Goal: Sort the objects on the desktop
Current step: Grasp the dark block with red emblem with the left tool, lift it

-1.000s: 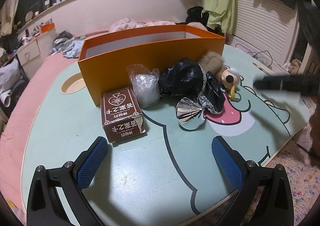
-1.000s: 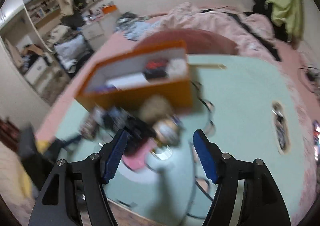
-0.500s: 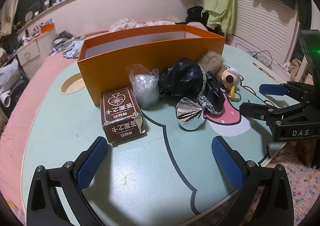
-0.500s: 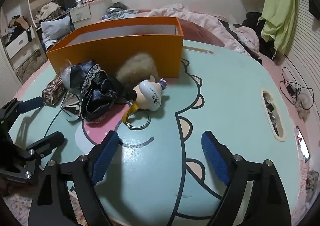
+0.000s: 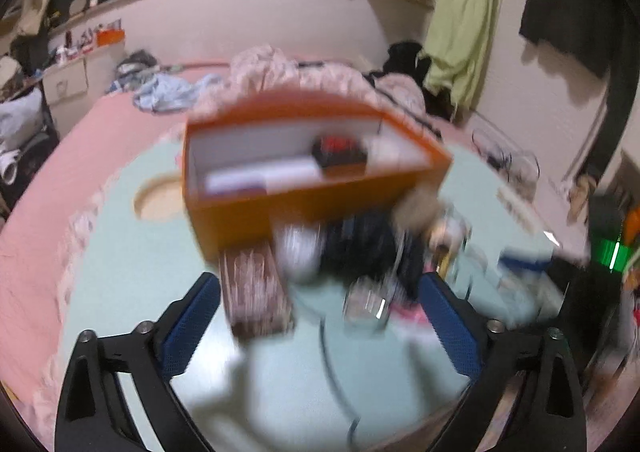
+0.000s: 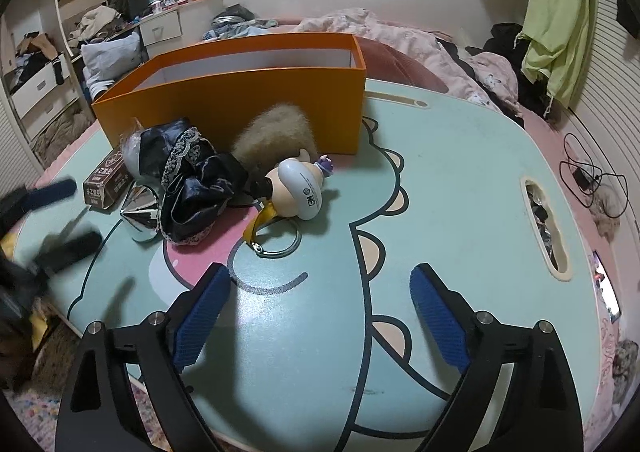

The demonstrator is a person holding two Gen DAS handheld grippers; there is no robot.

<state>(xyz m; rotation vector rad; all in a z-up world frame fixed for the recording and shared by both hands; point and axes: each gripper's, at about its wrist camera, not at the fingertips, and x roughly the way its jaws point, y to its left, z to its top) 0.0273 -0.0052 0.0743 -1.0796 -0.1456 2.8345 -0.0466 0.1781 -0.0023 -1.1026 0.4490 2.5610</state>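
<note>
An orange box [image 6: 248,108] stands at the back of the mint table [image 6: 460,188]; the blurred left wrist view shows the box [image 5: 312,172] with a dark item and white items inside. In front lie a brown carton [image 6: 106,182], a silver cone [image 6: 140,214], black lace fabric [image 6: 196,184], a beige fur ball [image 6: 276,134] and a doll keychain with ring [image 6: 298,188]. My right gripper [image 6: 320,312] is open and empty, low over the table's front. My left gripper [image 5: 320,316] is open and empty, above the carton [image 5: 256,300]. It also shows blurred at the left of the right wrist view [image 6: 52,220].
A bed with pink bedding [image 6: 400,36] lies behind the table. The table has a slot cutout [image 6: 544,224] at right and a round cup hole [image 5: 160,200] at left. Cables [image 6: 588,176] lie on the floor at right.
My left gripper has risen and tilted, so its view now looks down into the orange box and is blurred. My right gripper has held nearly still.
</note>
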